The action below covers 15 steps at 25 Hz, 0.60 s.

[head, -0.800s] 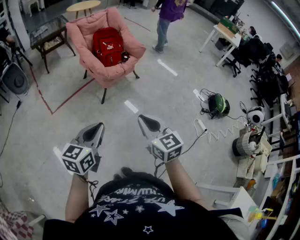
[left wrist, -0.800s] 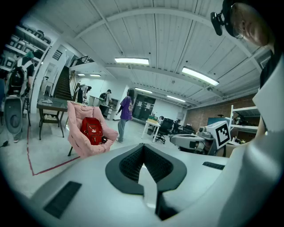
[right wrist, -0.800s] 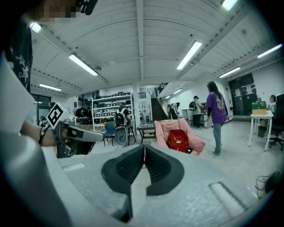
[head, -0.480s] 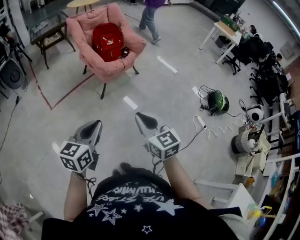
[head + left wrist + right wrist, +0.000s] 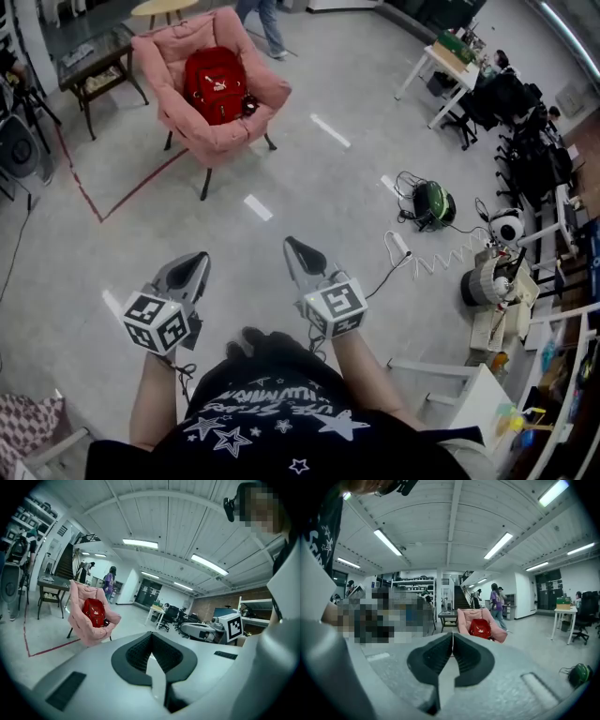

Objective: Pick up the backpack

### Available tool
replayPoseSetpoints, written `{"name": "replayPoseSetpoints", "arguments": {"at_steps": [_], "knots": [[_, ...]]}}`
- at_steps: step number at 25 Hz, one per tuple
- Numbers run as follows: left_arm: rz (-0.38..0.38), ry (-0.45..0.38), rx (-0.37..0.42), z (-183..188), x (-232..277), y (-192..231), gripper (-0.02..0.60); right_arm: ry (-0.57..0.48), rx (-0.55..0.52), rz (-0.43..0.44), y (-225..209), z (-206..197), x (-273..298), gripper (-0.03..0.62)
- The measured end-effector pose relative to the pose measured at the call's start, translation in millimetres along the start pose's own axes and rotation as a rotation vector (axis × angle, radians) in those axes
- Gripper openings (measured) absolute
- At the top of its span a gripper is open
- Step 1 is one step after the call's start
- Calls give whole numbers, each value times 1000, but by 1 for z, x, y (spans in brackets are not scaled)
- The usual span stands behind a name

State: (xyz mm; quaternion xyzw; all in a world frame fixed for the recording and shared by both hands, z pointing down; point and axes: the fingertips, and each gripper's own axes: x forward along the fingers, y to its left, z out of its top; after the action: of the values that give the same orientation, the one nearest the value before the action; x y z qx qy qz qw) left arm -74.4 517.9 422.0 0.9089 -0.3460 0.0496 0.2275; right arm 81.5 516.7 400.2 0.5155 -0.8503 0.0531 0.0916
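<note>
The room is a big open workshop with a grey floor, desks and gear along the right wall and ceiling lights overhead. Across the floor, well apart from me, stands a pink armchair on thin dark legs, with a low table beside it. The red backpack sits upright on the seat, leaning on the chair's back. A small dark thing (I can't tell what) lies touching its right side.

Both my tools hang out in front of my chest, pointing roughly at the chair. The left gripper has its jaws pressed together with nothing between them, and the right gripper is closed on nothing as well. Each gripper view shows the pads meeting in a thin seam, with the backpack small and far beyond.

So the task has barely begun, I judge: I have the whole floor to cross. A white cable runs along the floor to my right, and a step that way could snag it. A person is walking behind the chair and could drift into my path. If I reach the backpack with the jaws shut, I would only shove it deeper into the cushion. A pinch on loose fabric rather than a strap could slip under its weight, and a careless lift could knock the dark thing off the seat.
</note>
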Motion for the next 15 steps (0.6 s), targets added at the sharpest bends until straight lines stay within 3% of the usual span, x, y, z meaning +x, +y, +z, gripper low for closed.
{"name": "replayPoseSetpoints", "arguments": {"at_steps": [6,11,15], "knots": [[22,40,17,-9,9,32,8,33,141,-44,-16,-26,17,5],[64,57,-25,-11,35,71,8,80,129,-19,-41,-47,63,5],[112,70,-7,7,77,104,8,75,155,21,-82,-51,115,5]]}}
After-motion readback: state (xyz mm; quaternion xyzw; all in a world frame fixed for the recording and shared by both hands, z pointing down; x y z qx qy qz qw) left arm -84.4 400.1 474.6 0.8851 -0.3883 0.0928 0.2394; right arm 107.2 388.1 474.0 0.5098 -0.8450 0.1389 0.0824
